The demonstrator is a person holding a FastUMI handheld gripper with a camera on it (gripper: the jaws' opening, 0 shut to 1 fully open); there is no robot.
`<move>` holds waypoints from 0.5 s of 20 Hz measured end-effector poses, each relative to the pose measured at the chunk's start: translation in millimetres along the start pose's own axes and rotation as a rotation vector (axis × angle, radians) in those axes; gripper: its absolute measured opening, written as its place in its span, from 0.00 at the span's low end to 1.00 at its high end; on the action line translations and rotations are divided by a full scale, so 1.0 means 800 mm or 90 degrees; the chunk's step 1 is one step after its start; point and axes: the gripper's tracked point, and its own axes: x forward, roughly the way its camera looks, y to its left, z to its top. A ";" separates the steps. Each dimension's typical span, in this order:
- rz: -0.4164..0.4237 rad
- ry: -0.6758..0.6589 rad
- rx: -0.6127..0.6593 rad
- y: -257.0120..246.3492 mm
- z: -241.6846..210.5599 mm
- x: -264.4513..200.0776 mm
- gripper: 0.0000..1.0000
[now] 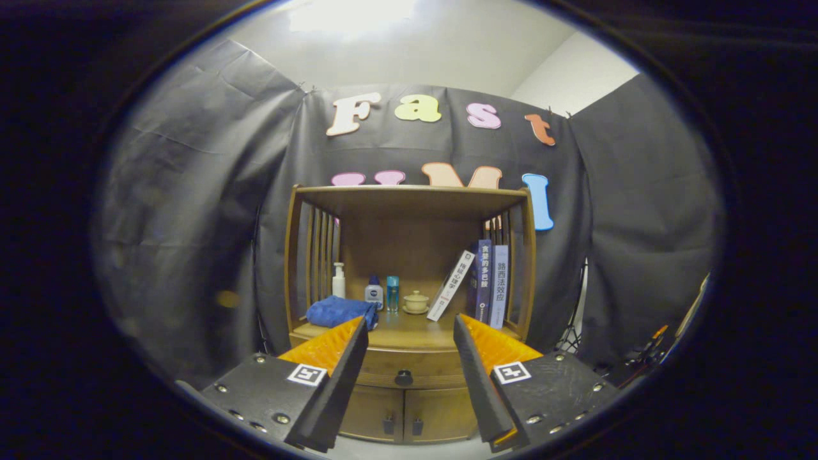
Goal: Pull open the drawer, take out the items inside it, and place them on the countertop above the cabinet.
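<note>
Gripper [410, 335]: wedge-shaped fingers on screw-studded plates, each bearing a square marker

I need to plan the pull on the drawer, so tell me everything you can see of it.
The drawer is a wide, shallow wooden front in the same brown wood as the cabinet, set just under the countertop and above two small doors. It looks fully closed. A single dark round knob sits at its middle. Nothing touches it: the gripper is open, its fingers spread either side of the knob and short of it.
</note>
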 end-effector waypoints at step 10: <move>-0.047 0.038 -0.004 0.011 -0.062 0.083 0.80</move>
